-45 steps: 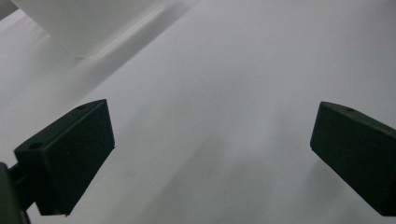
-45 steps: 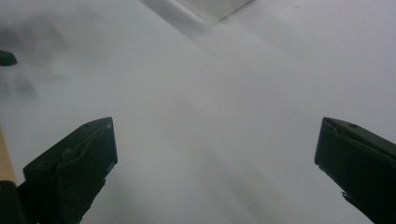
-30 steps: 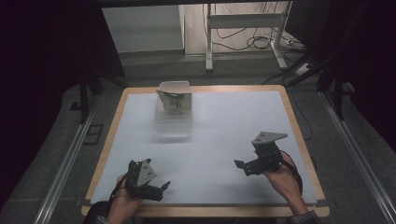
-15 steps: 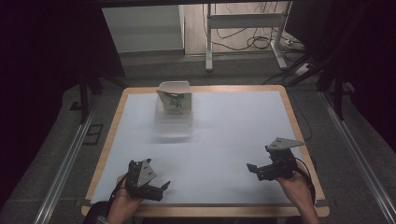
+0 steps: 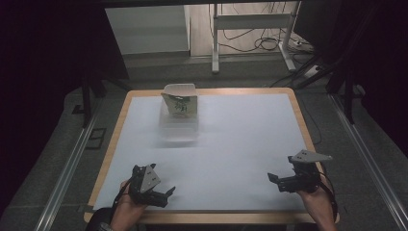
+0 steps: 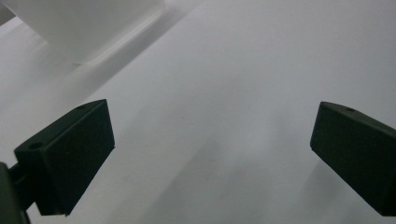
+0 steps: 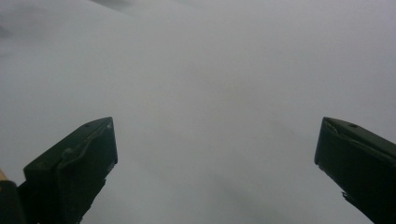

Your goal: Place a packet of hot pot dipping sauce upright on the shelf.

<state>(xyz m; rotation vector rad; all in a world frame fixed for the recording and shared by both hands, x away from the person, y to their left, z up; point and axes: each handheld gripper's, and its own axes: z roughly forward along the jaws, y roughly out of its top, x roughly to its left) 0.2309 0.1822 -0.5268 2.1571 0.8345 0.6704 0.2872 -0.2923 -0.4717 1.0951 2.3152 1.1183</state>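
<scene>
Resting low in the frame, the left tongs (image 5: 166,194) and right tongs (image 5: 275,180) both gape wide with nothing between their jaws. Since a second ago the right tongs have dropped back from mid-right toward the lower right corner, which suggests both hands are parked and no reach is under way. The printed carton (image 5: 181,102) stands at upper centre behind a clear container (image 5: 179,129), well apart from both. The white tabletop (image 5: 250,134) between lies open, its wooden edge close beneath each hand.

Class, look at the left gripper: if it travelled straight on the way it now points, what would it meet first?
The left gripper, jaws wide open, tilts down at the white table surface, so it would probably meet that first. The clear container lies up and left of its line, though depth is hard to judge.
</scene>
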